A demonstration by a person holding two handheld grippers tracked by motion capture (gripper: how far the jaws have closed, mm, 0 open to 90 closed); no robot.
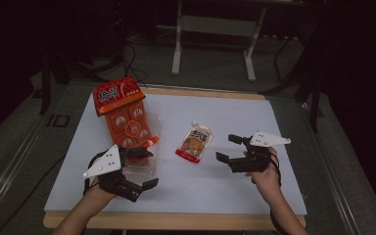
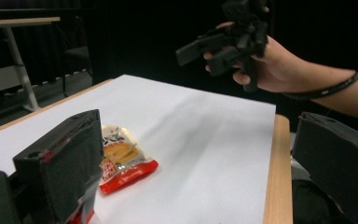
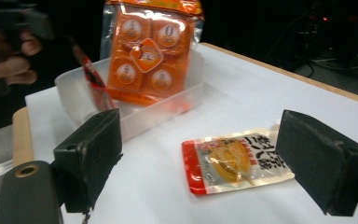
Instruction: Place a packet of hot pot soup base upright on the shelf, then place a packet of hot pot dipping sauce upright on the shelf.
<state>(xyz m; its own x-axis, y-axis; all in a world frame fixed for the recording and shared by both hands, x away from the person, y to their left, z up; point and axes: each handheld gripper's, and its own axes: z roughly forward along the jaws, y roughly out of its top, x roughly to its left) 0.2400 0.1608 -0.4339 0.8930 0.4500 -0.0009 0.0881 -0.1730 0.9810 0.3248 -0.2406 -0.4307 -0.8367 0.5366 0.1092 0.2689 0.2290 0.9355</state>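
Dark surroundings enclose the work area, with a pale-legged desk frame (image 1: 214,34) standing on the floor beyond the far edge. Work surface: a wooden table (image 1: 176,221) covered by a white sheet (image 1: 235,117), the wood showing as a strip along the near and far edges.

Clear plastic tray (image 3: 135,119): sits on the left half of the sheet, open side up. Orange multi-pack bag (image 1: 123,115): leans in the tray, its red header pointing to the far left, its lower end inside the tray walls.

Left gripper (image 1: 144,166): held at the near left, just beside the tray's near end, the person's left hand (image 1: 100,188) behind it and the forearm coming in from the near edge. Its jaws stand spread wide with nothing between them; the far jaw lies close to the tray rim, but contact cannot be judged.

Right gripper (image 1: 229,148): held at the right, jaws pointing left toward the sachet, raised above the sheet as the left gripper view shows. The right hand (image 1: 264,174) wraps the grip, wrist straight, a dark cable around the forearm. Jaws spread wide, empty.

Small red-and-white sachet (image 1: 195,142): lies flat near the sheet's centre, between tray and right gripper, apart from both.
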